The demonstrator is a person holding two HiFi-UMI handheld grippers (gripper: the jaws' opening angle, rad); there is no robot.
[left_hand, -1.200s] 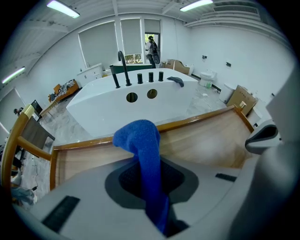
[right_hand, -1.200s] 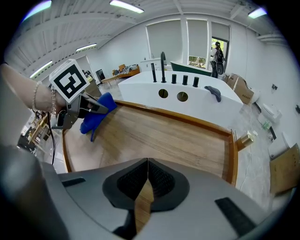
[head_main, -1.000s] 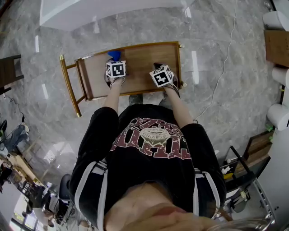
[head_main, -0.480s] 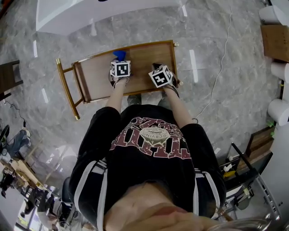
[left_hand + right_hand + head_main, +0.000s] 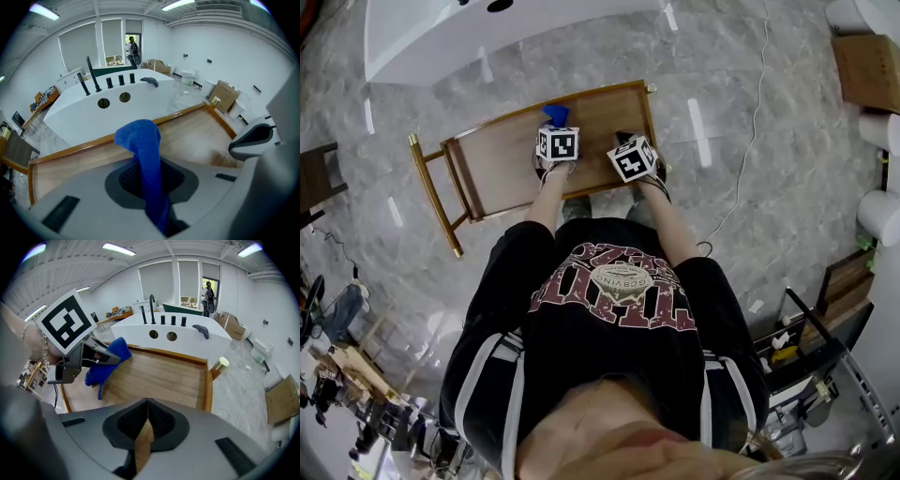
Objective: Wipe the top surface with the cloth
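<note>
Cart: one wooden-topped cart (image 5: 502, 164) with a brass-coloured frame, standing on a marble floor (image 5: 412, 272); its handle rail is at the left end.
Left gripper: one (image 5: 150, 187), over the right half of the top near the far rim; its jaws are clamped on the cloth.
Cloth: one, blue (image 5: 140, 136). It is pinched between the left jaws, with its free end bunched ahead of them. It hangs down to the wood, but contact cannot be told.
Right gripper: one (image 5: 146, 427), just right of the left gripper and above the near right part of the top. Its jaws are pressed together with nothing between them.
Tub: one, white (image 5: 187, 341), beyond the cart, with two round holes and five black fittings.
Cable: one, white (image 5: 750, 141), on the floor to the right of the cart.
</note>
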